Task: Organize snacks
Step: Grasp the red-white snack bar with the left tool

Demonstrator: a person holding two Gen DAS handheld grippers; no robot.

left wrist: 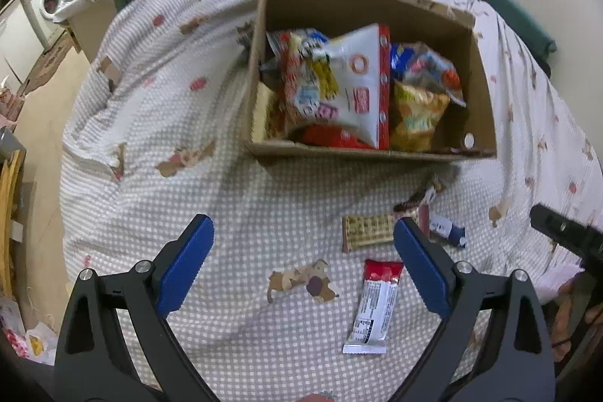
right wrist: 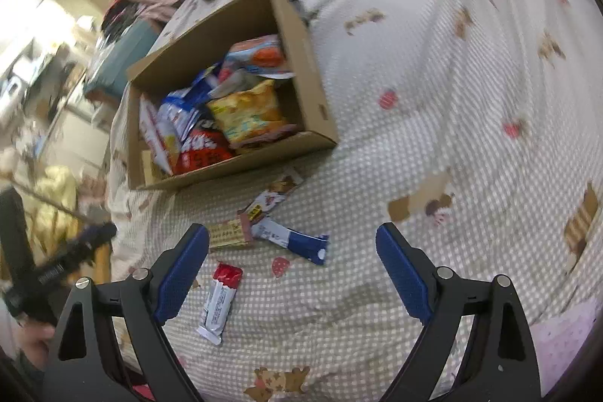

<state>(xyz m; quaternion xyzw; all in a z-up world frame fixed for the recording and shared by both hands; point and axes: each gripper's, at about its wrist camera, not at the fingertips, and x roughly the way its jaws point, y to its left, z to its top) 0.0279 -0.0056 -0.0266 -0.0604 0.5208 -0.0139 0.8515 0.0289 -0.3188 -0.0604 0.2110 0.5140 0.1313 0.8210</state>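
A cardboard box (left wrist: 371,157) (right wrist: 264,157) stands on the bed, filled with several snack bags. In front of it lie loose bars: a red-and-white bar (left wrist: 375,304) (right wrist: 221,300), a tan cracker pack (left wrist: 367,232) (right wrist: 228,233), a blue-and-white bar (left wrist: 448,230) (right wrist: 292,238) and a brown-and-white pack (left wrist: 422,196) (right wrist: 277,193). My left gripper (left wrist: 303,236) is open and empty above the bed, left of the bars. My right gripper (right wrist: 292,243) is open and empty, hovering over the bars.
The bed has a checked sheet with bear prints (left wrist: 226,213) (right wrist: 452,138). The bed's left edge drops to the floor, with a washing machine (left wrist: 47,0) and cluttered furniture beyond. The other gripper shows at the frame edge (left wrist: 565,232) (right wrist: 71,259).
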